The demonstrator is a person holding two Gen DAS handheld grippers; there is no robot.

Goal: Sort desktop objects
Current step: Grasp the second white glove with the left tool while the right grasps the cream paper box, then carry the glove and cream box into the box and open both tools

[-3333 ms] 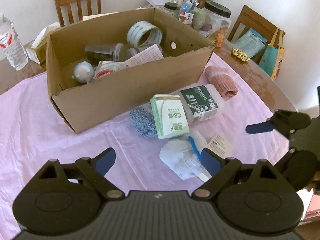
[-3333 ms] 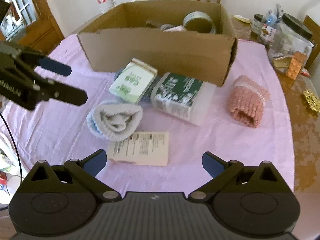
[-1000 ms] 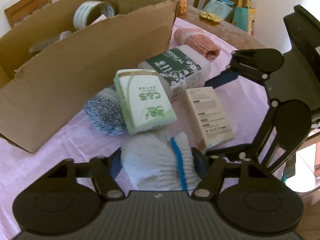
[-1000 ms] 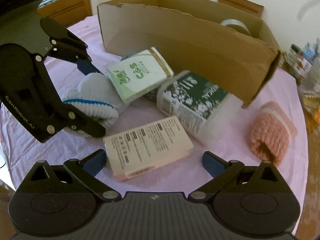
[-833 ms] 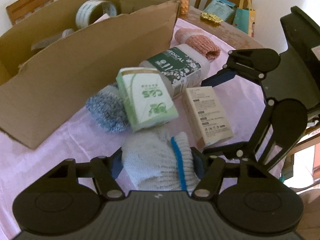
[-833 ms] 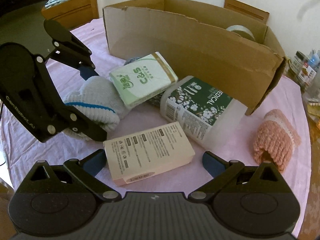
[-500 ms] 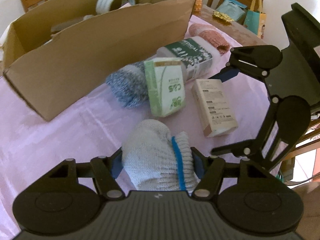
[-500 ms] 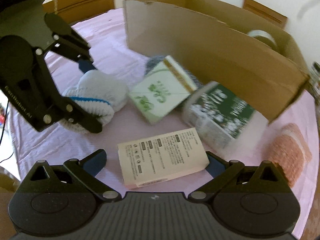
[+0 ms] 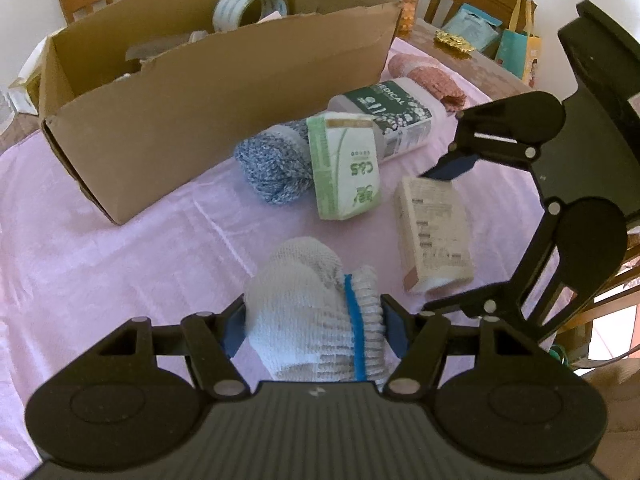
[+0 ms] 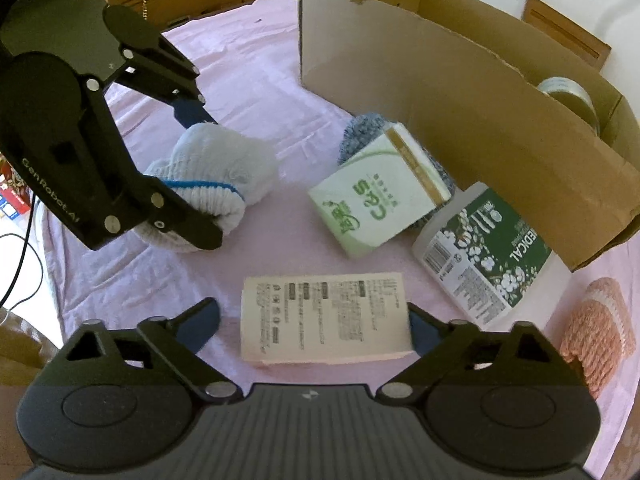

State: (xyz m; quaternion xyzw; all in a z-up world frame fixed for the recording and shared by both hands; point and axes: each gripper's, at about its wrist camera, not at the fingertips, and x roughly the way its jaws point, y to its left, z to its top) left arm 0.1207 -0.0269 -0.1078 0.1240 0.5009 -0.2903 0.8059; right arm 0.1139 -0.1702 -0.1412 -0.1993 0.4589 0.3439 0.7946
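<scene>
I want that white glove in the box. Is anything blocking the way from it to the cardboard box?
Nothing visible does. The left gripper holds the white glove, and only bare pink tablecloth lies between it and the cardboard box; its near wall must be cleared.

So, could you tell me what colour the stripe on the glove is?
Blue, on a white knit glove; the left wrist view shows it best.

Left claw (image 9: 314, 326) angled down, clamped tight, right claw (image 10: 314, 326) beside it — jaws closing

Both grippers are matte black linkages with silver screws. The left gripper (image 9: 314, 326) and right gripper (image 10: 314, 324) carry blue pads. White lettering marks one arm behind the jaws.
</scene>
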